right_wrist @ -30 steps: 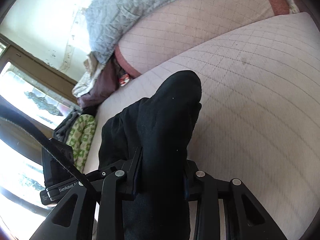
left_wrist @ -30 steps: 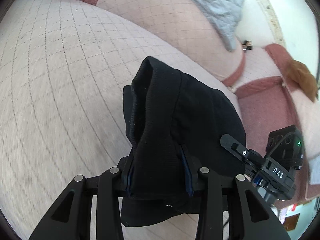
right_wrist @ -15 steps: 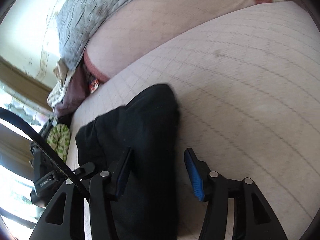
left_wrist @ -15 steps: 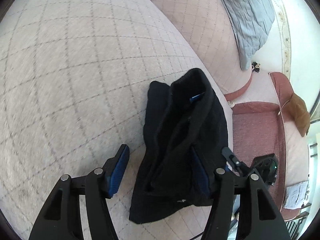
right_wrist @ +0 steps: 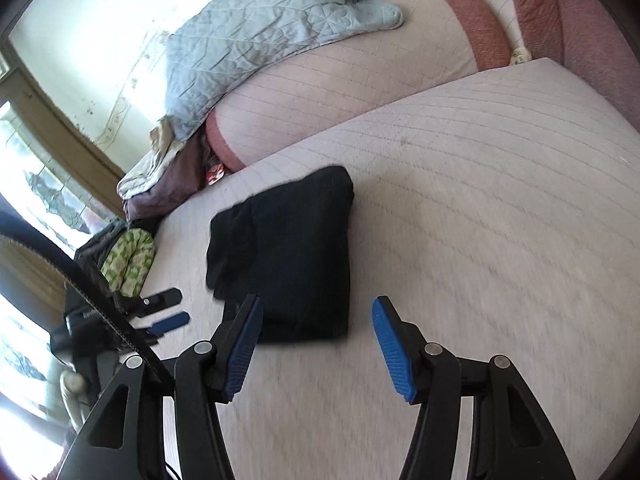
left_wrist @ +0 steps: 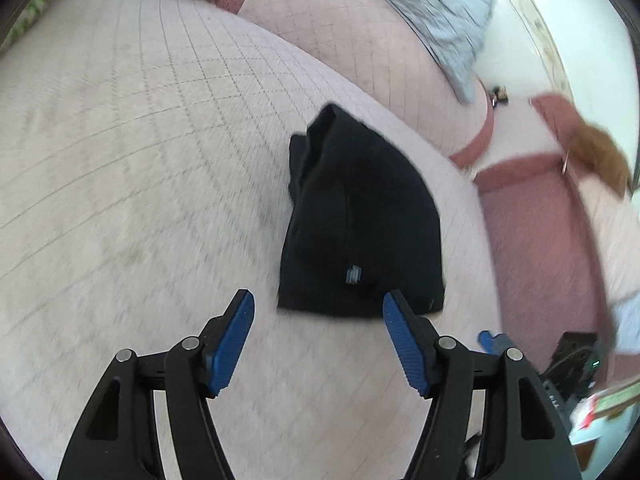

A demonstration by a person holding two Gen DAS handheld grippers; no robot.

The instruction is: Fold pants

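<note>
Pants (left_wrist: 360,216) lay folded in a compact black bundle on the quilted cushion (left_wrist: 140,140), near its front edge. Left gripper (left_wrist: 318,334) and right gripper (right_wrist: 318,342) hovered just short of it, jaws opening, nothing between them.

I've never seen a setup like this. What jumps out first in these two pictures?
A small black bundle, the folded pants, lies alone in the middle of a pale quilted bed. In front of it each hand-held gripper, left and right, has blue-padded jaws opening with nothing between them. Behind, a grey-blue blanket drapes over a big pink cushion.
</note>
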